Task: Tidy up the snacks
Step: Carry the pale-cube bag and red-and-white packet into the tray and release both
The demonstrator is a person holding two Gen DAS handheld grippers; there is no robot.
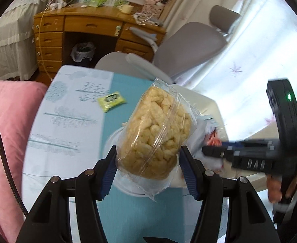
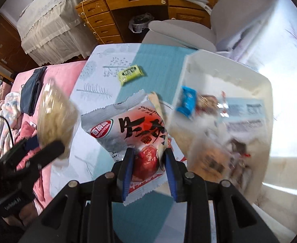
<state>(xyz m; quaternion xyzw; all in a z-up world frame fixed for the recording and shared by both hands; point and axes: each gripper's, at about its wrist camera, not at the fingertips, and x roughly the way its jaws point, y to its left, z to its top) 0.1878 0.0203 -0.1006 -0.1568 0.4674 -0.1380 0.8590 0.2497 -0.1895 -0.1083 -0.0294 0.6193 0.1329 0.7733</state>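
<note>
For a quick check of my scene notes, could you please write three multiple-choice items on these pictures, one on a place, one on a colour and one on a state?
1. Where does the small yellow-green snack packet lie?
A. in the white bin
B. on the tablecloth
C. on the pink bedding

2. What colour is the small packet inside the white bin?
A. blue
B. purple
C. black

3. What is the left gripper doing?
A. standing open with nothing in it
B. resting on the chair
C. clamping a clear-wrapped puffed rice cake

Answers: 1 B, it lies flat on the tablecloth, left of the bin. 2 A, its wrapper is bright blue. 3 C, both pads press the cake's sides.
</note>
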